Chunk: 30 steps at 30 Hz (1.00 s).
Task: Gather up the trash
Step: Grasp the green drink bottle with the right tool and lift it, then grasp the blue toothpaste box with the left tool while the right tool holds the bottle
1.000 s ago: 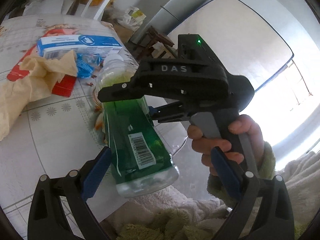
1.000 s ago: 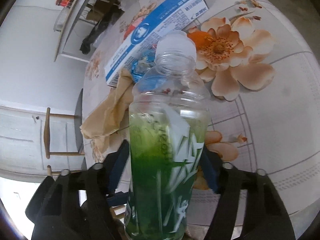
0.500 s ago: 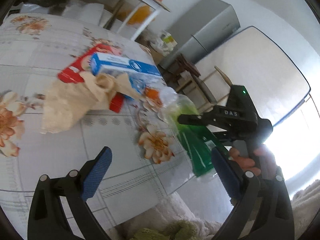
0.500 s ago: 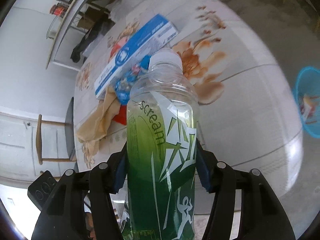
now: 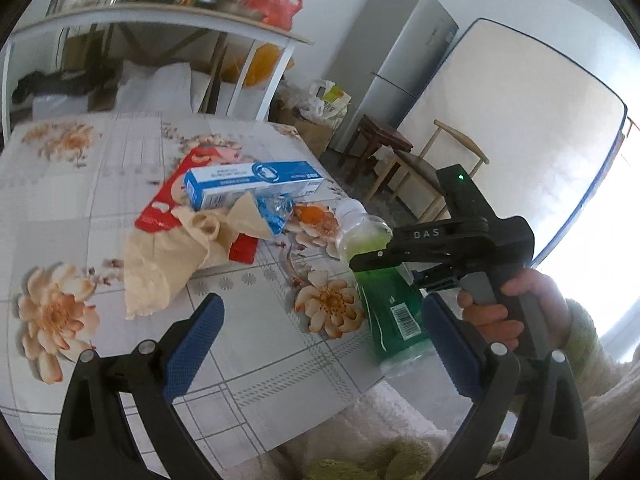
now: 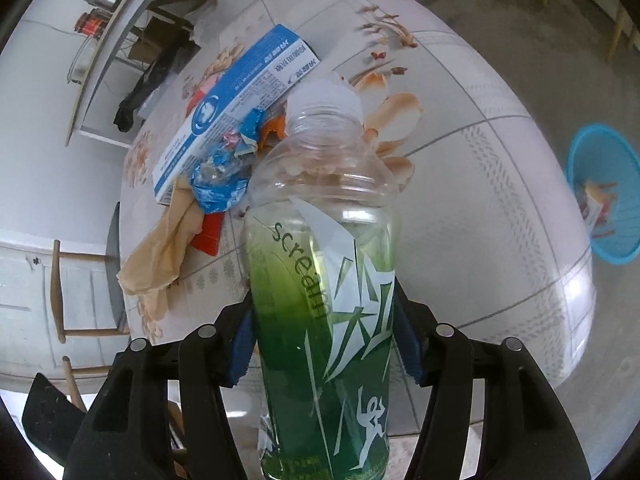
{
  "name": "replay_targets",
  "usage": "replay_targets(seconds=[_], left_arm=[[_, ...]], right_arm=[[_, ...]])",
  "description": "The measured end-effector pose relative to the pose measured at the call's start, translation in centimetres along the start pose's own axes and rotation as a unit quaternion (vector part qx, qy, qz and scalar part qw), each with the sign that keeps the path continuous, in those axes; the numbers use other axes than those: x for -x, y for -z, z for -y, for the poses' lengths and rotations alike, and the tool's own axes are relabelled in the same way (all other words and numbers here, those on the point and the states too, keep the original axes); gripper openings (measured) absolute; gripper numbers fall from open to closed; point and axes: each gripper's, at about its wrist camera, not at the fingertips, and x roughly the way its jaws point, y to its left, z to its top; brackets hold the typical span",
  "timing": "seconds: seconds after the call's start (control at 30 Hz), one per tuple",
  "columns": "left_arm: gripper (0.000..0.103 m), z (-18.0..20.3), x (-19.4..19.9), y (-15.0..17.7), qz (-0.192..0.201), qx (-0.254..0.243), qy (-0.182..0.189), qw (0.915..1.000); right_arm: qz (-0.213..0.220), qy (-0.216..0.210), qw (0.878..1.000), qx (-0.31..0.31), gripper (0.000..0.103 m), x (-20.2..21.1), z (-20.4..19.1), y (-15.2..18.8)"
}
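Green-labelled plastic bottle [image 6: 324,300] is sitting clamped between the two blue pads [image 6: 406,344] of the right gripper [image 6: 324,344], white cap pointing away from the camera, body raised above the table edge. From the left wrist view the same bottle [image 5: 390,304] is hanging tilted beside the table's near right corner, with the right gripper [image 5: 404,268] gripping it around the middle and a hand [image 5: 504,312] wrapping the grip handle.

Left gripper [image 5: 320,344] is hovering over the floral tablecloth [image 5: 256,368] with its jaws spread wide and nothing between them.

Remaining trash is lying in one pile toward the middle of the table: a blue and white box [image 5: 252,188] is resting on a flat red packet [image 5: 168,208]; a crumpled tan paper bag [image 5: 176,252] is overlapping the packet's near end; a crinkled blue wrapper [image 5: 276,212] is touching the box and the bag.

A blue basket [image 6: 604,196] is standing on the floor beyond the table's far edge in the right wrist view, well apart from the bottle, with some scraps inside; what they are cannot be told.

Behind the table, a shelf [image 5: 160,24] is carrying pots and jars, and a grey fridge [image 5: 392,64] is standing against the wall.
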Motion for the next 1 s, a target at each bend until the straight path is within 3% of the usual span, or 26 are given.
replay_targets(seconds=[0.27,0.63,0.83,1.0], left_arm=[[0.097,0.9,0.2,0.2,0.003,-0.023,-0.006,0.9997],[0.097,1.1,-0.1,-0.5,0.006,-0.022,-0.022,0.9995],[0.097,0.8,0.4,-3.6,0.013,-0.038,-0.035,0.9986],[0.097,-0.6,1.7,-8.5,0.028,-0.055,-0.05,0.9968]], right_arm=[[0.0,0.0,1.0,0.009,0.056,0.0,0.0,-0.6],[0.015,-0.034,0.999,-0.017,0.055,1.1,2.6,-0.4],[0.023,-0.051,0.998,-0.027,0.055,1.4,3.6,-0.5],[0.028,-0.065,0.997,-0.03,0.055,1.6,4.1,-0.6]])
